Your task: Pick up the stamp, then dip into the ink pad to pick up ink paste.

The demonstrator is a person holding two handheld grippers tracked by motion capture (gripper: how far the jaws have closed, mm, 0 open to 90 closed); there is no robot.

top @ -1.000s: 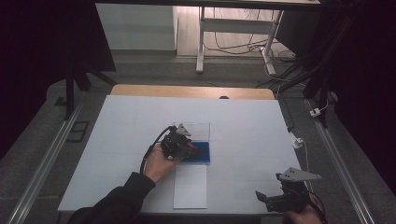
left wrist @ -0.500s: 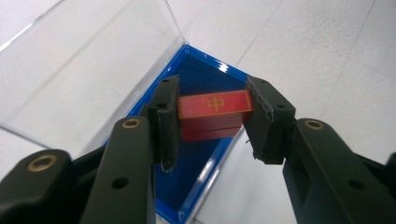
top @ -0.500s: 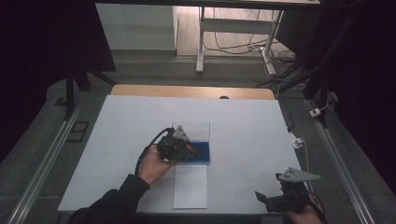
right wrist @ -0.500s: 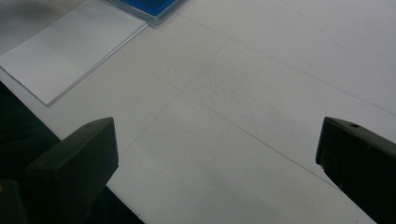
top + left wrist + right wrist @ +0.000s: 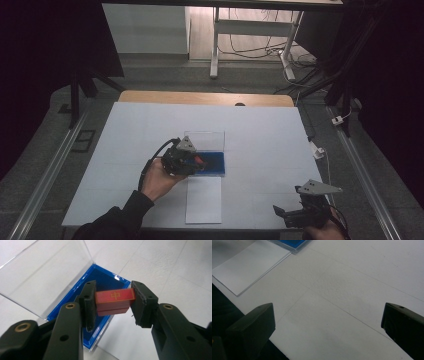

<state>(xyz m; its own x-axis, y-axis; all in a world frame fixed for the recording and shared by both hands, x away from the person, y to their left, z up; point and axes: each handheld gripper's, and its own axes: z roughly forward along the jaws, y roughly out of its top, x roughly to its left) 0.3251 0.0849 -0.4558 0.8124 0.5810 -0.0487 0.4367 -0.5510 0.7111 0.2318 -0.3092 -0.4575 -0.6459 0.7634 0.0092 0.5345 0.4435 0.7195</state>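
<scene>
Above the blue tray of the open box (image 5: 100,281), my left fingers (image 5: 113,305) are clamped on the two short ends of a small stack of red blocks (image 5: 114,301), lifted clear of the tray floor. What worries me is the stack itself: the pads bite mostly on the top piece, and the lower ones look held more by squeeze than by a ledge, so a tilt or a jolt could let one slip out and drop back into the tray or onto the table (image 5: 260,135). The upright clear lid (image 5: 42,272) stands close by; a careless swing could knock it. The blocks are rectangular, matte red, the top one with a thin gold border and gold character; I count perhaps three layers, though the lowest is shadowed. My right fingers (image 5: 327,330) hang wide apart, holding nothing, above bare table near the white sheet (image 5: 249,267).
</scene>
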